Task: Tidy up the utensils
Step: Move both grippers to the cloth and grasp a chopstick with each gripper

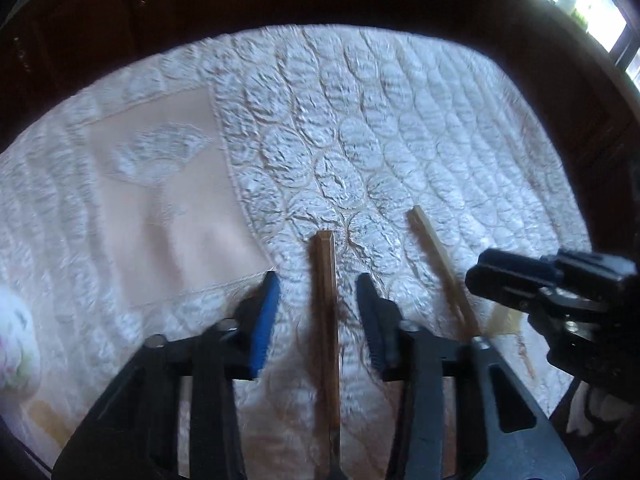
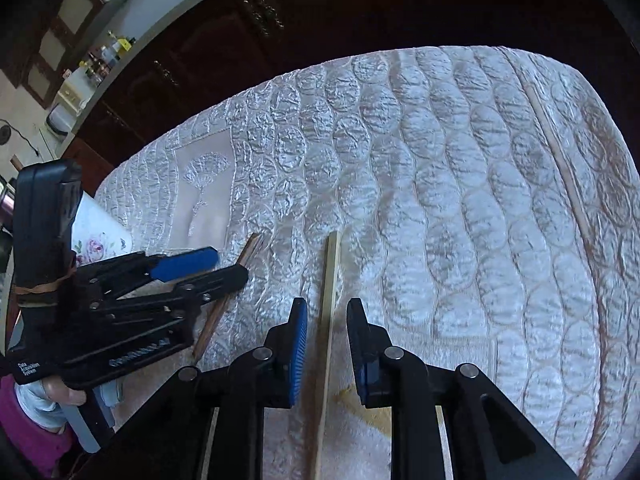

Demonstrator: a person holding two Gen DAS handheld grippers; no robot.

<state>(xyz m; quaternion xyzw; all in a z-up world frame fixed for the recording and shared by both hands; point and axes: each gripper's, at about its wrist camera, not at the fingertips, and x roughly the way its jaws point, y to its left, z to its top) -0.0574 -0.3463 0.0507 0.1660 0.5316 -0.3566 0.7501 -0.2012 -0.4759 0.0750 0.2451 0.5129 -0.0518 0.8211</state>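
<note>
The left gripper (image 1: 318, 280) straddled the dark chopstick (image 1: 325, 312), jaws spread clear, its length running near-to-far. The right gripper (image 2: 327, 316) likewise bracketed the pale chopstick (image 2: 329, 304) on the quilted cloth (image 2: 440, 200).

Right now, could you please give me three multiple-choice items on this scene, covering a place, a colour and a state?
1. The dark chopstick lies: A between the left gripper's fingers; B in a cup; C on a plate.
2. The other chopstick, between the right gripper's fingers, is: A red; B pale wood; C green.
3. The right gripper's fingers are: A clamped shut; B out of view; C apart.
Answers: A, it runs up between them; B, light beside the dark one; C, gaps show either side.
</note>
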